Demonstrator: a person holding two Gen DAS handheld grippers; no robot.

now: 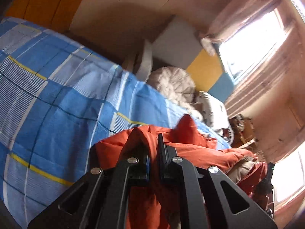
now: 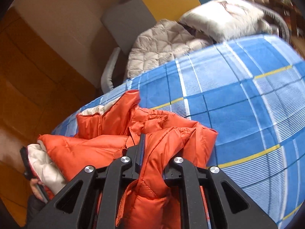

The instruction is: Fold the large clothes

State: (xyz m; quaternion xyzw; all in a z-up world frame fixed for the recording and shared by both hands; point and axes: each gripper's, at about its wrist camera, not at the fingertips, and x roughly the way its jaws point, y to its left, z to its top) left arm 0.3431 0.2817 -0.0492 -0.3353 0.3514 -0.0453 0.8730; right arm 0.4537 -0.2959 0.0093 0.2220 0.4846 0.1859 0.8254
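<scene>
An orange padded jacket (image 1: 190, 152) with a pale lining lies bunched at the edge of a bed covered by a blue checked sheet (image 1: 57, 95). My left gripper (image 1: 152, 143) is shut on a fold of the jacket, and the cloth rises in a peak between and over its fingers. In the right wrist view the jacket (image 2: 91, 148) spreads to the left, lining showing at its far end. My right gripper (image 2: 156, 147) is shut on a thick roll of the jacket. Its left finger (image 2: 141, 148) shows, while cloth drapes over the other one.
A beige quilted duvet (image 2: 162, 43) and a white pillow (image 2: 225, 17) are heaped at the head of the blue checked sheet (image 2: 238, 105). An orange-brown wooden wardrobe (image 2: 28, 76) stands beside the bed. A hand (image 2: 36, 189) shows at the jacket's left end. A bright window (image 1: 257, 47) with curtains is on the right.
</scene>
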